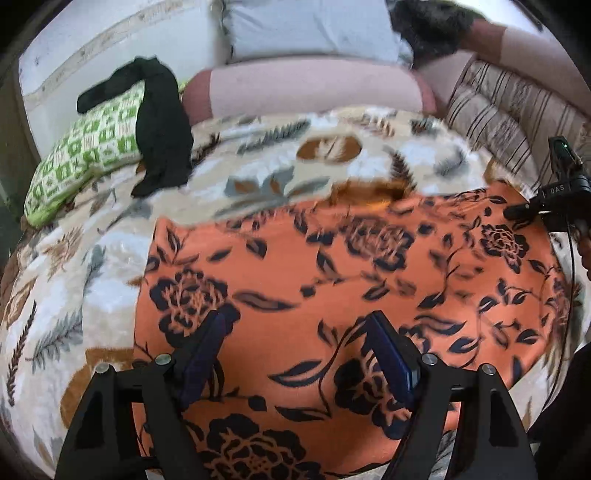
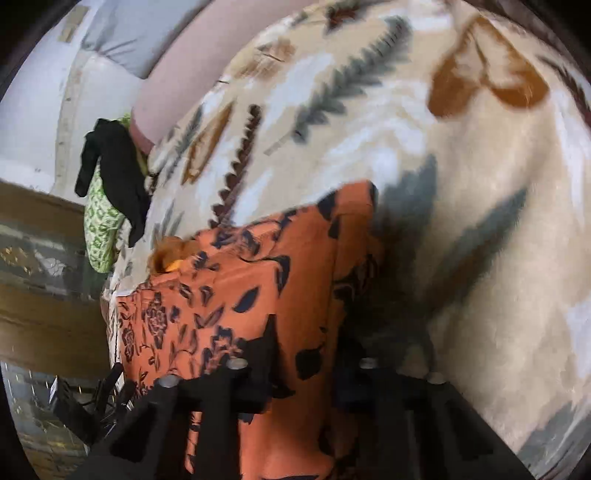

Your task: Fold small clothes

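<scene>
The orange flowered garment (image 1: 332, 288) lay spread flat on the leaf-patterned blanket (image 1: 92, 266) of a bed, its long axis running across the left wrist view from side to side. The left gripper (image 1: 295, 354) hovered over the garment's near half with its fingers (image 1: 391, 354) wide apart and nothing between them, the cloth directly below and ahead. The right gripper (image 2: 306, 369) was at the garment's right end, and in its own view a fold of the orange cloth ran up between its fingers, which looked closed on that edge, though blur left the contact itself unclear. So the coming fold seemed to turn on the right end being carried across toward the left, along the long axis, with the right hand the nearer to the edge that must travel.

Beyond the garment, a green and white pillow (image 1: 85, 155) with a black garment (image 1: 162, 122) draped over it sat at the far left of the bed. A pink bolster (image 1: 314, 88), a pale pillow (image 1: 310, 26) and a striped cushion (image 1: 509, 110) lined the white wall (image 1: 92, 55).
</scene>
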`<state>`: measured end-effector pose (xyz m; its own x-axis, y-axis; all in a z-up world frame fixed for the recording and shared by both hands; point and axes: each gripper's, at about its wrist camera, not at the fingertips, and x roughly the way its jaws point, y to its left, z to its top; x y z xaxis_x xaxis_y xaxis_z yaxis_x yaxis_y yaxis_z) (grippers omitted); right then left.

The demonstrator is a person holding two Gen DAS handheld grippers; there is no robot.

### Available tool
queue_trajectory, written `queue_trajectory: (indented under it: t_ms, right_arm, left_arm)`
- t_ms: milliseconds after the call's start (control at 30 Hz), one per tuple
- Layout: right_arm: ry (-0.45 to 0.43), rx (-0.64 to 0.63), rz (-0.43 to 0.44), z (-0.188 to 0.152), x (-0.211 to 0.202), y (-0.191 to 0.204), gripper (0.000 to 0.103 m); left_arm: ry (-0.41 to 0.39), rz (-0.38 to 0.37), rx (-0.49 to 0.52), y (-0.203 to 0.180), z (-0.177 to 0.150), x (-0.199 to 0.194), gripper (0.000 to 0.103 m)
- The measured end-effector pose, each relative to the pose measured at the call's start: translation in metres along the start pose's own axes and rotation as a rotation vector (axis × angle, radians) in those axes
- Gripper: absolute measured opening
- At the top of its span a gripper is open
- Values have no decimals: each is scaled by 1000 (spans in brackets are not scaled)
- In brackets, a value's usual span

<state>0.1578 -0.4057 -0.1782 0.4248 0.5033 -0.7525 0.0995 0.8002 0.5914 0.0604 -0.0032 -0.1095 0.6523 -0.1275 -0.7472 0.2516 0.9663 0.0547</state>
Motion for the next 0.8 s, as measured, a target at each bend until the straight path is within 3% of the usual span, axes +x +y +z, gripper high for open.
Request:
queue_trajectory:
  t_ms: [67, 133, 167, 200, 333, 367, 400, 467, 500, 533, 567, 600, 633, 667, 733, 767, 800]
  right_arm:
    - [-82, -29, -23, -1, -17, 9, 21]
    - [-35, -41, -117, 0, 1, 5, 22]
    - [21, -33, -158, -1, 18, -2, 33]
    - [9, -13, -140, -1, 18, -5, 35]
    - [-159, 21, -156, -20, -40, 15, 38]
    - [-184, 10, -113, -30, -56, 26, 41]
    - [-183, 0, -52, -42, -67, 36, 58]
    - [-134, 7, 99, -69, -73, 49, 72]
    - [-94, 25, 182, -82, -66, 50, 72]
    - [-60, 46, 209, -93, -54, 47, 72]
    - [-25, 89, 117, -103, -35, 32, 72]
    - [-1, 151, 79, -108, -23, 14, 57]
    - [-21, 270, 110, -117, -22, -6, 43]
    - [-54, 307, 126, -122, -34, -8, 34]
    - [-116, 226, 94, -128, -63, 10, 56]
    - [-167, 184, 86, -132, -77, 21, 83]
    - [-194, 166, 77, -137, -85, 25, 88]
  left_arm:
    - [-25, -12, -12, 0, 2, -1, 81]
    - [22, -25, -20, -2, 2, 17, 83]
    - [77, -14, -9, -4, -2, 32, 83]
    - [111, 10, 6, -6, -5, 41, 83]
    - [44, 9, -21, -2, -6, 21, 83]
    - [17, 1, -26, -2, -5, 14, 83]
    - [0, -4, -29, -2, -5, 9, 83]
    - [18, -10, -34, -3, -9, 13, 83]
    - [53, -2, -33, -2, -13, 21, 83]
    - [103, 27, -28, -1, -18, 32, 83]
    - [126, 38, -25, 1, -22, 39, 86]
    - [105, 34, -27, 4, -23, 36, 86]
    - [102, 49, -23, 4, -21, 28, 86]
    - [85, 52, -25, 5, -19, 18, 85]
    - [8, 25, -41, 9, -15, -1, 86]
    - [-10, 22, -43, 9, -14, -5, 86]
    - [-6, 22, -44, 8, -15, -5, 86]
